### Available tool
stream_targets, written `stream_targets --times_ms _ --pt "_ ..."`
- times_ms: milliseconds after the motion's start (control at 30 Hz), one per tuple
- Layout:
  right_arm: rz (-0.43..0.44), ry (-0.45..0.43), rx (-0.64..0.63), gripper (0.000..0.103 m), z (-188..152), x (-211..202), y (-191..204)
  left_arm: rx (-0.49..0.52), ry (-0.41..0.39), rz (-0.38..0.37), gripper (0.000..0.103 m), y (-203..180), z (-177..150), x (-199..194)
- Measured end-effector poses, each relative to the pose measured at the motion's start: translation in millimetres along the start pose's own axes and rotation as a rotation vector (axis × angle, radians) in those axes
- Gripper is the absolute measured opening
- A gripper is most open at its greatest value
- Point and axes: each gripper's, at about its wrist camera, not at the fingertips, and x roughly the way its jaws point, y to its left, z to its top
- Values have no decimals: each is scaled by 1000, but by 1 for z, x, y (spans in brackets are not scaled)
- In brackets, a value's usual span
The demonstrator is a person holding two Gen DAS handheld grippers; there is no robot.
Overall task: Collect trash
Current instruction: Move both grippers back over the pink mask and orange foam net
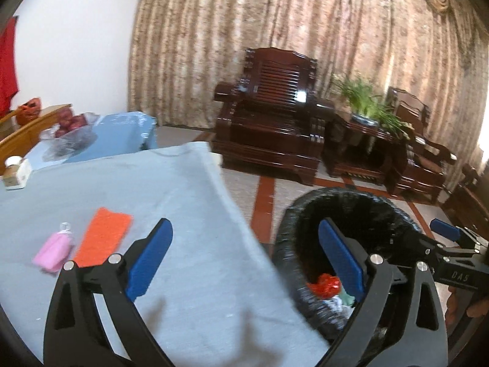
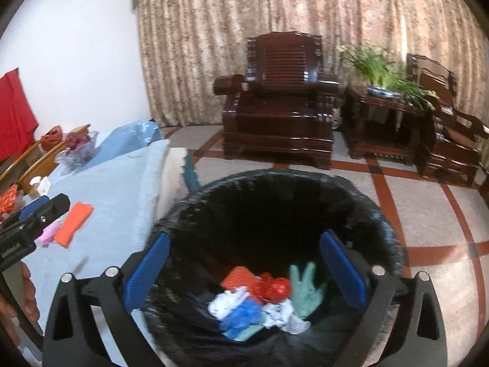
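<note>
Directly above the trash bin (image 2: 275, 214): the right gripper (image 2: 244, 270), jaws wide apart, nothing between the blue pads. Inside the bin, on the black liner: a green glove (image 2: 305, 287), a red crumpled bag (image 2: 275, 286), an orange piece (image 2: 240, 278), a blue glove (image 2: 241, 315) and white crumpled paper (image 2: 226, 301), all piled together at the bottom.

At the left of the bin, touching its rim or just beside it: a table (image 1: 183, 198) under a light blue cloth. Over the table edge nearest the bin: the left gripper (image 1: 244, 260), jaws also wide apart and empty, one pad above the cloth, the other above the bin's opening. Farther from the bin, on the cloth: an orange cloth piece (image 1: 102, 241) lying flat, and just beside it, on the side away from the bin, a small pink pouch (image 1: 55, 252). At the far end of the table from the bin: a small white bottle (image 1: 13, 171) and a clear bag of red fruit (image 1: 70, 128).

Behind the bin, well apart, on the tiled floor: a dark wooden armchair (image 2: 281, 104), a side table with a green plant (image 2: 382, 70), and a patterned curtain (image 2: 275, 15).
</note>
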Motion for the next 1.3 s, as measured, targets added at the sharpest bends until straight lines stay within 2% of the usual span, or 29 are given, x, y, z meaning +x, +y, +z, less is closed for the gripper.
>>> stream_targets --times_ms 500,733,1067,1300 --pt "164 -22 -137 97 14 21 120 -75 -44 195 94 97 0 -52" --pt "206 -17 -161 97 14 36 158 -104 -44 274 94 136 -4 -65" --pt "246 -12 -185 97 13 61 204 -132 -12 355 94 182 -16 -61" --pt "246 29 -218 97 0 89 232 -161 42 391 94 218 -30 -41"
